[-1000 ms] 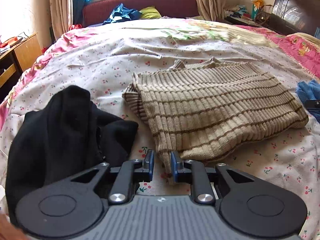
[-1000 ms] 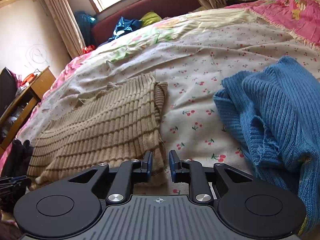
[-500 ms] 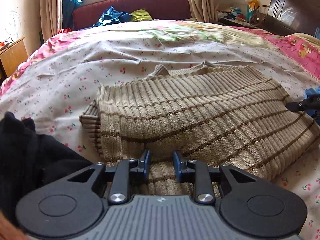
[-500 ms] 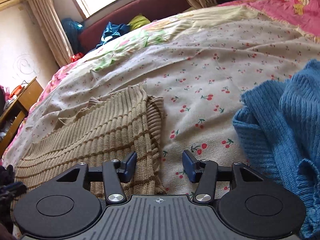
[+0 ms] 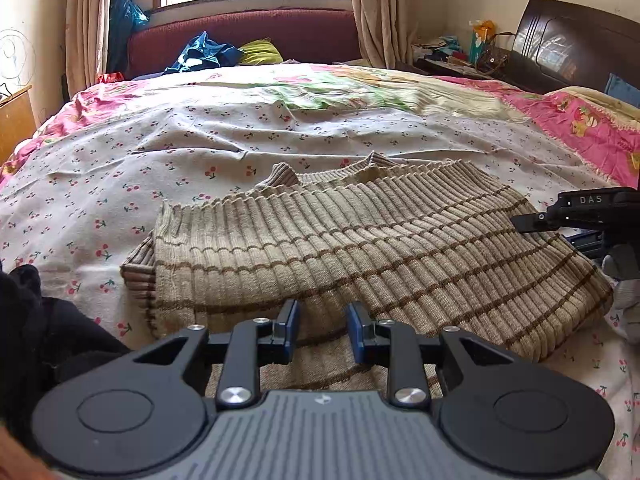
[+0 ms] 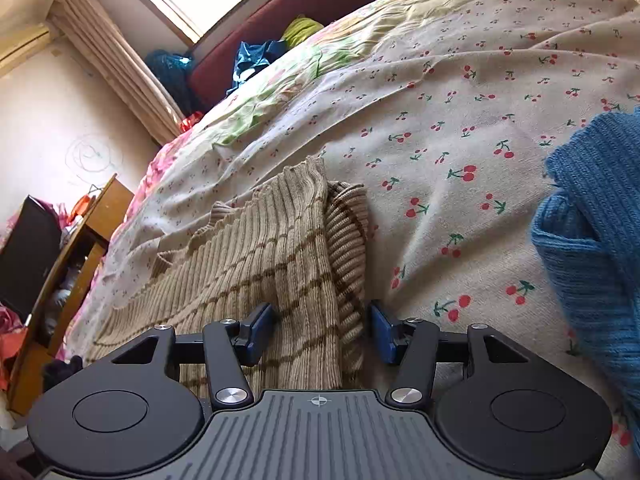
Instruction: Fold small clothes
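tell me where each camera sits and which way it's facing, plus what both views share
Left wrist: on the left gripper, looking down over the near edge of the beige ribbed sweater toward the window; the right gripper and a gloved hand show at right.
Right wrist: on the right gripper, jaws opening astride the sweater's edge, blue knit sweater at right.
Shared: sweater, cherry-print bedsheet.

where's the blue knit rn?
Right wrist view, far right: the blue knit lies bunched on the cherry-print sheet, apart from the beige striped sweater lying left of it.
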A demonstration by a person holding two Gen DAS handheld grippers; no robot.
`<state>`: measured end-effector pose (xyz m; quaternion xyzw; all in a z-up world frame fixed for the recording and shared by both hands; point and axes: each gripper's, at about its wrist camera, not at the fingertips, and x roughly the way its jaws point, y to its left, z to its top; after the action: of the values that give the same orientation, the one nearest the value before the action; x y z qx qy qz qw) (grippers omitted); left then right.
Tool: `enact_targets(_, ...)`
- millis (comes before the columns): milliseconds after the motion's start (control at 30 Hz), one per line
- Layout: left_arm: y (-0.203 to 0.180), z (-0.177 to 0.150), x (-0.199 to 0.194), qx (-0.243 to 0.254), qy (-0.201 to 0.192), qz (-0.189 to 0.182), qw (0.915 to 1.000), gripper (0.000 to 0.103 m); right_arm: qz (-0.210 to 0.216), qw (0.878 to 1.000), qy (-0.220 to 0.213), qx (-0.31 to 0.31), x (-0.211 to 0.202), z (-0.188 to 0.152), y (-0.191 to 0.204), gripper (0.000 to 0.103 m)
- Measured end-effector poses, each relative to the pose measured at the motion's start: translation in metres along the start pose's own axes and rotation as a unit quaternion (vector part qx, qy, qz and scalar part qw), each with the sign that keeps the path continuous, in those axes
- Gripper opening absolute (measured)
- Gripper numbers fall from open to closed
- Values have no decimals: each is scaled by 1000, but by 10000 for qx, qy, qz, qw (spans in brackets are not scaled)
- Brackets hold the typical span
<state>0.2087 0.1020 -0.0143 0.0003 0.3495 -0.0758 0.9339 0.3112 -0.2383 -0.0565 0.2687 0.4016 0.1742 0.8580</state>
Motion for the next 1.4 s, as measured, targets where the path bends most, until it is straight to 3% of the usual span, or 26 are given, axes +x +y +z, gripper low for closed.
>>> enact_targets(67,-5,5,2,42,-81,-54,9999,40,43,9999,20,128,4,4,1,46)
enact_targets(167,-14,6,11,380,-155,20,9992,42,162,9993,152,315,0,0,-1,23)
enact_targets(267,-19,0,27,806,23,73,9967,45,283,9984,117,468,-10,-4,-6,17)
enact_targets(400,-16,5,29,742,82,-24,9972,45,318,9978,102,570,-6,-4,-11,18)
enact_targets(533,-14,2,26,652,41,-28,9979,46,596,9952,157,758,3,-6,-14,34)
enact_targets(600,-14,0,23,570,59,6,9984,46,519,9964,131,665,5,-6,-10,30)
enact_targets(633,-15,0,22,601,61,42,9982,46,392,9975,140,573,3,-6,-6,21)
enact_targets(667,-17,-2,20,621,65,81,9980,46,378,9974,164,583,0,-5,-6,17)
enact_targets(767,-26,-5,18,671,123,-12,9977,44,374,9977,34,560,-20,-1,-8,14)
enact_targets(900,-42,-9,19,948,117,-10,9954,43,201,9982,51,568,-33,-1,-14,14)
enact_targets(1000,-34,-4,14,879,85,-72,9961,44,177,9976,-13,667,-38,1,-16,13)
enact_targets(1067,-26,0,9,887,-43,96,9960,44,135,9979,4,626,-38,3,-12,13)
enact_targets(1233,8,-7,9,472,175,305,9983,46,22,9988,189,461,-24,-2,-5,20)
enact_targets(1400,18,-27,-8,187,93,544,9983,46,68,9985,204,510,-19,-3,-4,21)
